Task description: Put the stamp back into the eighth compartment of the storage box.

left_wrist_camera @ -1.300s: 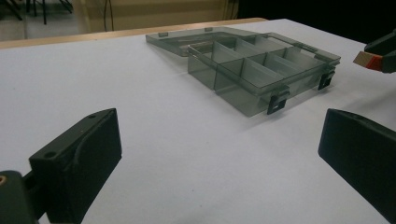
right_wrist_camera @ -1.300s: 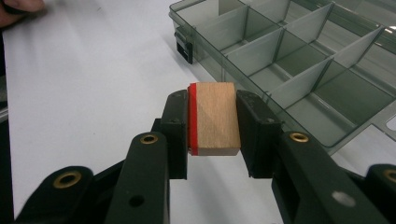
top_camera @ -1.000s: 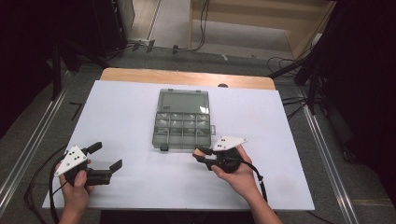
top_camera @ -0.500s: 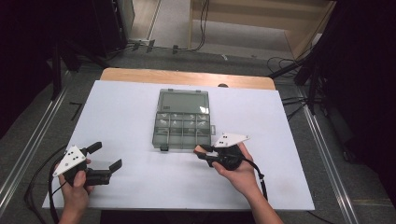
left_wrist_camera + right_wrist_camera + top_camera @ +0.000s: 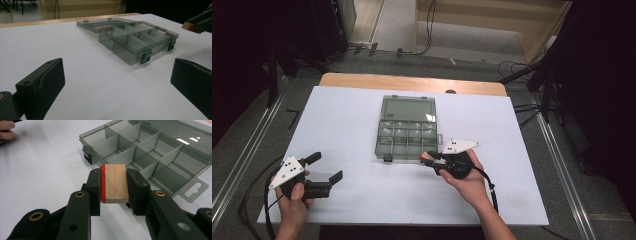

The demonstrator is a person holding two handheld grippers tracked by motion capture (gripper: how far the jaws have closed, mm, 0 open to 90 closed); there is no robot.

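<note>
Right gripper (image 5: pixel 113 191) clamped on wooden block (image 5: pixel 115 183) with red edge — pads pressing both long sides, block held clear above white table (image 5: pixel 347 120), just short of organiser box's near edge. Left gripper (image 5: pixel 326 169) jaws spread wide, nothing between, resting low at table's near left corner. Farther off — clear grey organiser box (image 5: pixel 406 132) mid-table, lid (image 5: pixel 408 106) folded back flat, compartments open.
</note>
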